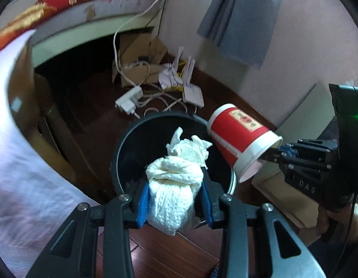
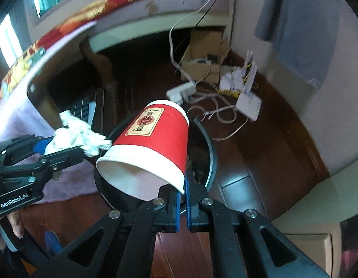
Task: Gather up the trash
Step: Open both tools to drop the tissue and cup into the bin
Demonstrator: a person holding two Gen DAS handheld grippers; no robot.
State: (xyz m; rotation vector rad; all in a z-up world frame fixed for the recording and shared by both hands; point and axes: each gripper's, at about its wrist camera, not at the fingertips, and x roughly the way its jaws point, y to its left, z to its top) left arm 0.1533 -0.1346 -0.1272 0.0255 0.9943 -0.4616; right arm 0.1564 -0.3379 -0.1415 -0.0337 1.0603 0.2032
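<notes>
So right now my left gripper [image 1: 174, 190] is clamped on a wad of crumpled white tissue [image 1: 174, 185], blue pads pressing it from both sides, and it hangs right over the mouth of the black trash bin [image 1: 123, 153]. My right gripper [image 2: 183, 199] is pinched tight on the rim of a red paper cup [image 2: 153, 143], cup tipped on its side with the open end toward me, sitting over the bin's near edge. Bin is on the dark wood floor [image 1: 169, 250], with a power strip [image 1: 129, 99] and a tangle of cables just behind it.

I'd call this the drop step: both bits of trash are over the bin. Next move, I reckon, is just letting the jaws go. The cup looks a bit close to the rim, so I'd nudge it inward first or it might bounce out.
</notes>
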